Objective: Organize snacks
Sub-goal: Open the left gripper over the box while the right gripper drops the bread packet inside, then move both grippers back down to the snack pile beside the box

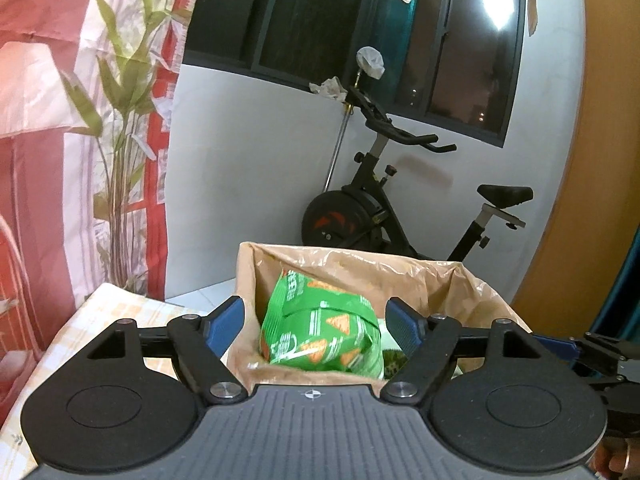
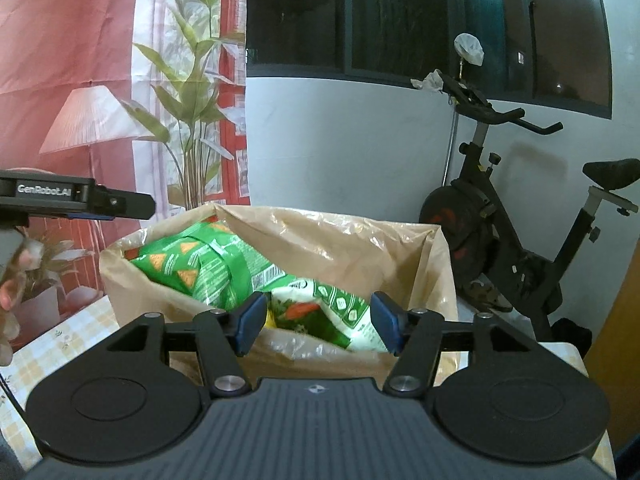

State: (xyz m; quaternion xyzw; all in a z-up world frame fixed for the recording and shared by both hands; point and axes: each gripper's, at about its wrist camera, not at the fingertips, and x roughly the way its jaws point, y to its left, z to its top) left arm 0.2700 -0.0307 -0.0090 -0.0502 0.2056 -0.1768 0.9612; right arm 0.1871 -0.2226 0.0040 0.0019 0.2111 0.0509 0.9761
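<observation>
We hold the left gripper (image 1: 316,322) and right gripper (image 2: 318,324) level above the brown bag (image 2: 340,236), both spread, empty; green chip packet (image 1: 320,332) inside.

Place: a room in a home | Shown by: an exercise bike (image 2: 520,216) parked against the white wall under a dark window (image 2: 420,20); a printed curtain (image 1: 80,120) with lamp and plant pattern hung beside it; a checked tablecloth (image 1: 120,312) laid out
</observation>
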